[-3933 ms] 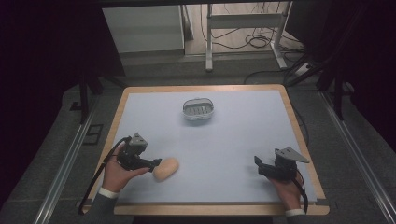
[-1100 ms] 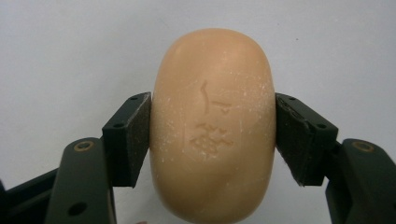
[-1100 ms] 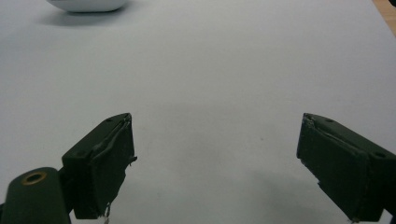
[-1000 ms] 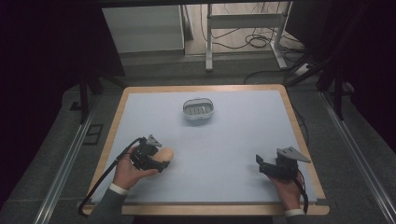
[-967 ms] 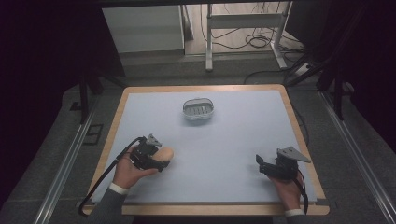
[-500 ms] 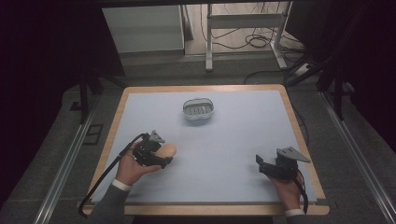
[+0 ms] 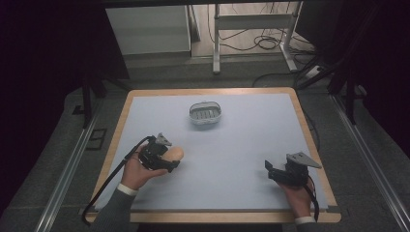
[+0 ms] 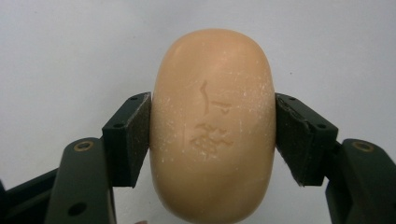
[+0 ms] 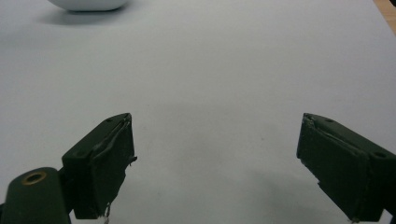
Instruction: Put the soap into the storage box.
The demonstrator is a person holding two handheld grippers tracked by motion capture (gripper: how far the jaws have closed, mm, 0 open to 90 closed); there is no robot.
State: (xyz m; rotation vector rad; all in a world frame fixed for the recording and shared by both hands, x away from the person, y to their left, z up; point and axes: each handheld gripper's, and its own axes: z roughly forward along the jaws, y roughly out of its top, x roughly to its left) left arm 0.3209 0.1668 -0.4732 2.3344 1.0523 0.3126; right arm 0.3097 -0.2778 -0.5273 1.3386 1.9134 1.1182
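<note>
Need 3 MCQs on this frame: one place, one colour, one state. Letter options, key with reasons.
1. Where does the white dish stand?
A. far middle of the table
B. near right corner
C. under the right gripper

2. What colour is the soap bar?
A. green
B. peach-tan
C. blue

3. How is the right gripper?
A. shut on the soap
B. shut on the dish
C. open, nothing in it

Key: 1 A, the high view shows it toward the far edge, apart from both hands. 2 B, the left gripper view shows a peach-tan bar pressed between the left gripper jaws. 3 C, the right gripper view shows its jaws spread wide over bare table.
</note>
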